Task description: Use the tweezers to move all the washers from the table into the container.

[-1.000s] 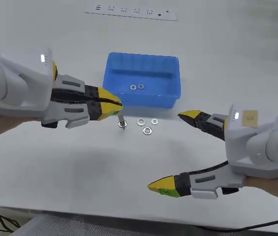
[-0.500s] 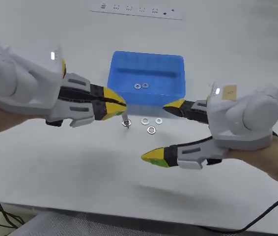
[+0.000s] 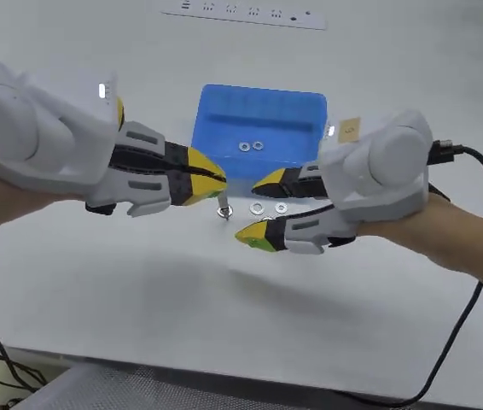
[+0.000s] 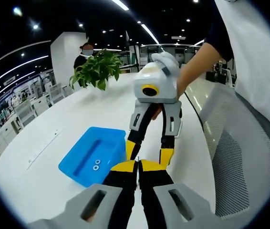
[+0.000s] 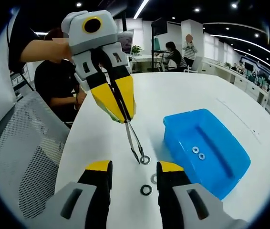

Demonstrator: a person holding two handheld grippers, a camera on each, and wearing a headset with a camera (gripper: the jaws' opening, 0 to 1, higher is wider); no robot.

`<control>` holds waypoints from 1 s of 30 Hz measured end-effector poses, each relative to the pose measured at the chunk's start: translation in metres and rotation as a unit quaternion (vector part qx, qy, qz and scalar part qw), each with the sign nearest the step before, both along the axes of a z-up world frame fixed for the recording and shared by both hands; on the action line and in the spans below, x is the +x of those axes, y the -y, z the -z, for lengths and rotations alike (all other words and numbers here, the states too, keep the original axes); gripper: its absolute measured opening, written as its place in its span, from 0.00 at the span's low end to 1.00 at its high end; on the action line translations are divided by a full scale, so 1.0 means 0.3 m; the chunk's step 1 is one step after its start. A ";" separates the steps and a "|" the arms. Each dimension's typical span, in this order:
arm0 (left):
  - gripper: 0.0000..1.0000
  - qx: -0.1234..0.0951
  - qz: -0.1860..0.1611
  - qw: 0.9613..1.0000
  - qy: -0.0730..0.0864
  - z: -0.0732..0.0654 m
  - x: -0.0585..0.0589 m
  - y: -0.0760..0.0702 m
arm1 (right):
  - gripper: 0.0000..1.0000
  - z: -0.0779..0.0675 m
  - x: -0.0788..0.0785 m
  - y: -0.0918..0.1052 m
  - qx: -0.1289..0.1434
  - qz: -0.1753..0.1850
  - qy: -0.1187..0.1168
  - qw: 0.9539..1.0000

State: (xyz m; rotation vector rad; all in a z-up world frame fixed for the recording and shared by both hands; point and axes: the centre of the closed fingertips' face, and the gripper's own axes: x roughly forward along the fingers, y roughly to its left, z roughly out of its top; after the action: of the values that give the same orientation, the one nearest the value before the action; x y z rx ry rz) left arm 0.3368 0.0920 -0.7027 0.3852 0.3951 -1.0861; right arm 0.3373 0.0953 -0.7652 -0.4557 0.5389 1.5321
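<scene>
My left gripper (image 3: 218, 180) is shut on thin metal tweezers (image 3: 223, 205), whose tips touch a washer (image 3: 225, 213) on the white table. In the right gripper view the tweezers (image 5: 134, 140) hang from the left gripper (image 5: 123, 116) down to that washer (image 5: 145, 160). Two more washers (image 3: 257, 207) (image 3: 281, 207) lie just right of it. My right gripper (image 3: 250, 209) is open, its jaws on either side of the washers without touching them. Behind them stands the blue container (image 3: 263, 115) with two washers (image 3: 251, 147) inside.
A white power strip (image 3: 241, 13) lies at the table's far edge. The right gripper's black cable (image 3: 472, 265) trails off the near right side. A mesh chair (image 5: 15, 157) stands beside the table, with people in the background.
My right gripper has moved left and away from me, so its open jaws now flank the washers. The left gripper and tweezers stay at the leftmost washer.
</scene>
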 end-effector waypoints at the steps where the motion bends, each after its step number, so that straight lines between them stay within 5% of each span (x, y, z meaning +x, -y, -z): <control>1: 0.05 0.000 -0.001 1.000 0.000 0.000 0.002 -0.001 | 0.36 0.002 0.002 -0.007 -0.001 -0.003 0.001 1.000; 18: 0.05 -0.002 -0.005 1.000 -0.005 0.002 0.003 -0.017 | 0.14 0.025 -0.008 -0.090 -0.007 -0.067 0.009 0.998; 30: 0.05 0.005 0.001 1.000 0.000 0.000 0.003 -0.009 | 0.11 0.030 -0.006 -0.083 -0.014 -0.089 0.030 0.995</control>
State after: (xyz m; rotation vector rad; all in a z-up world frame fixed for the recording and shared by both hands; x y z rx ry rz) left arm 0.3377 0.0947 -0.7028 0.3951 0.4012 -1.0861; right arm 0.3355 0.1203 -0.7742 -0.5837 0.4837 1.6765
